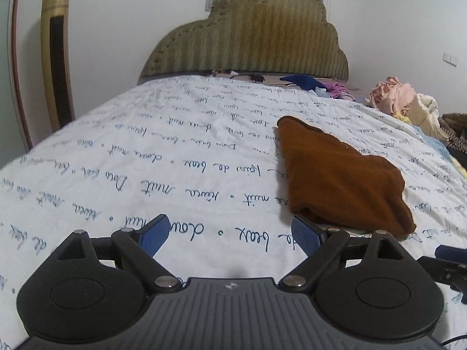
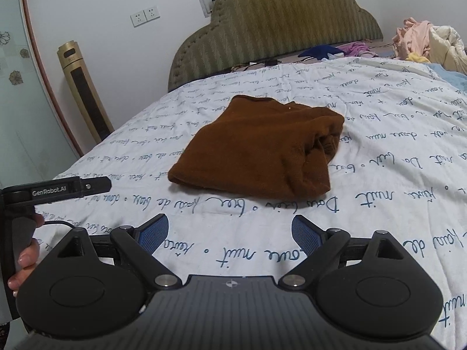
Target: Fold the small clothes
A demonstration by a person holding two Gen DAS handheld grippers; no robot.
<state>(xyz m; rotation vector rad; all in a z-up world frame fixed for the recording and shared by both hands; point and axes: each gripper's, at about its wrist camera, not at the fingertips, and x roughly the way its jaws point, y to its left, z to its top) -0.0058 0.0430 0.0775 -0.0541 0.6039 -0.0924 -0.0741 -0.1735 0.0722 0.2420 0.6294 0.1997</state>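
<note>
From the left wrist view, the left gripper (image 1: pixel 232 234) hovers low over the white bedspread (image 1: pixel 146 157), its blue fingers (image 1: pixel 154 234) spread wide and holding nothing. The folded brown garment (image 1: pixel 335 175) lies on the bedspread just ahead and right of it, its near edge by the right-hand finger.

From the right wrist view, the right gripper (image 2: pixel 230 233) is likewise wide open and empty. The brown garment (image 2: pixel 256 151) lies straight ahead, apart from the fingers. Behind the garment, loose clothes (image 2: pixel 420 43) are heaped near the headboard (image 2: pixel 277 23).
</note>
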